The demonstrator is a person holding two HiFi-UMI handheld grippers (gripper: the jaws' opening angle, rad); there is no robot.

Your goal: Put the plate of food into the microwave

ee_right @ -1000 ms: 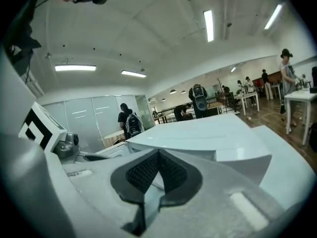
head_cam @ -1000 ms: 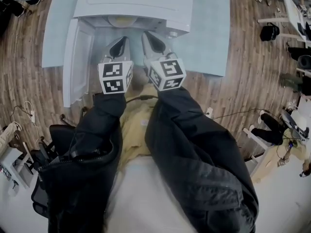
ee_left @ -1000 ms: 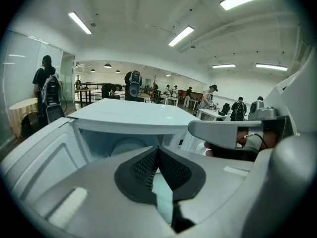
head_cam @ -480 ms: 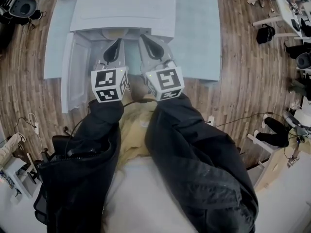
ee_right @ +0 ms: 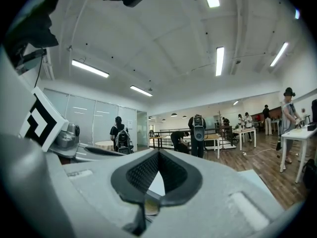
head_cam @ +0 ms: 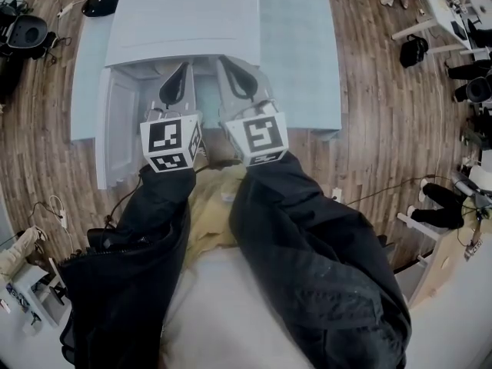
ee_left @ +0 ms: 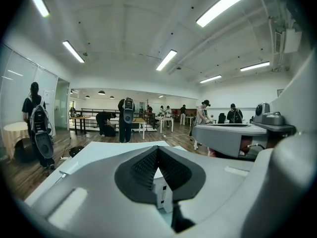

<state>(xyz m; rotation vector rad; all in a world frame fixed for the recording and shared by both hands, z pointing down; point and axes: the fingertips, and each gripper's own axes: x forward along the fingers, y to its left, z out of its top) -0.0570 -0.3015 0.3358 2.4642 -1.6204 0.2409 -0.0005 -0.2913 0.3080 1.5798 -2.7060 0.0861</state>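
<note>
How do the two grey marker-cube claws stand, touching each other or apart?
Apart. The head view shows the grey left claw and grey right claw side by side, a clear gap between them.

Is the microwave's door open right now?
Yes, the head view shows the door standing swung out to the left of the white microwave, with its front opening uncovered.

Open lab, work tables, ceiling striplights

White microwave; pale-blue table; brown wood-grain floor; black sleeves.
</note>
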